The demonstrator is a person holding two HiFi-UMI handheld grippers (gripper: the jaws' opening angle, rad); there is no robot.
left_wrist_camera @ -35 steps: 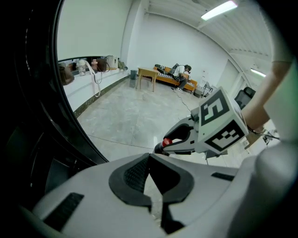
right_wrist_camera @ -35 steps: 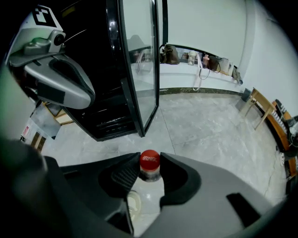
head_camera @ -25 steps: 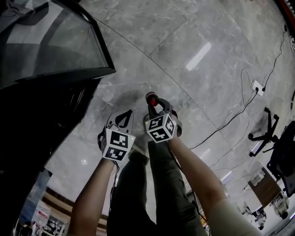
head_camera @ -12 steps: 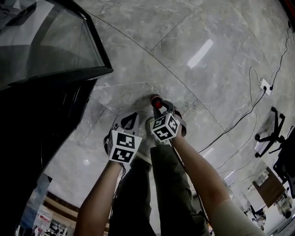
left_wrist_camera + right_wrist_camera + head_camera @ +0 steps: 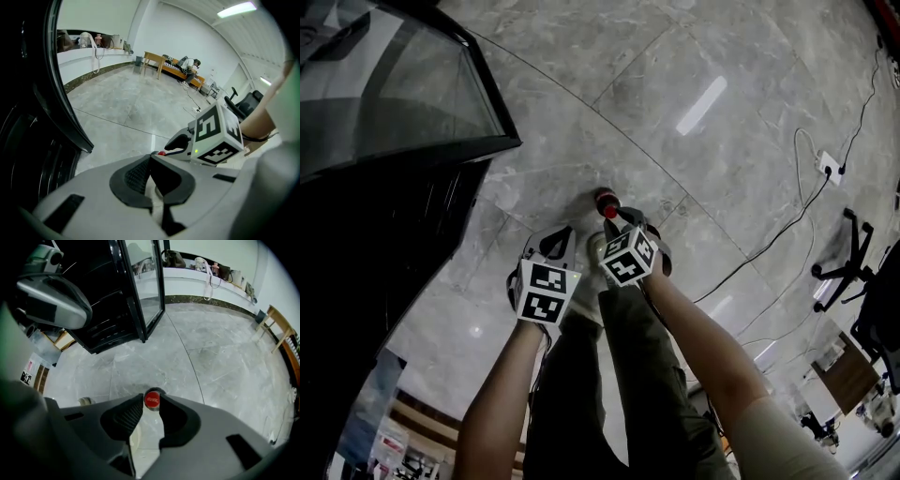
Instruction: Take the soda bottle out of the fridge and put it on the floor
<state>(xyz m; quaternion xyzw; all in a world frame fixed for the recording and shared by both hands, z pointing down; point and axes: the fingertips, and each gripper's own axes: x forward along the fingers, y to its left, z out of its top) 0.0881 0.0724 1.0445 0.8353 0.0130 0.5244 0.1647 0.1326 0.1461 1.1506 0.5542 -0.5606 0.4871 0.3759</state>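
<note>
The soda bottle [image 5: 607, 202] shows from above as a red cap over a dark body, out over the grey marble floor [image 5: 722, 56]. In the right gripper view that soda bottle [image 5: 151, 400] has its cap wedged between the very tips of the right gripper [image 5: 151, 402]. The jaws are closing on it and both tips touch the cap. I cannot tell whether the bottle's base rests on the floor. The right gripper [image 5: 617, 221] sits just behind the cap. The left gripper [image 5: 551, 246] hangs beside it, tips together and empty. The same left gripper [image 5: 150, 156] holds nothing.
The black fridge [image 5: 366, 244] with its glass door [image 5: 394, 84] swung open fills the left. A power strip [image 5: 827, 168] and its cable lie on the floor at the right, near an office chair [image 5: 853, 262]. The person's legs [image 5: 609, 375] stand below the grippers.
Both grippers and the bottle keep the same relation to each other. The view swung slightly right and back. The right jaws look a little narrower on the cap.
</note>
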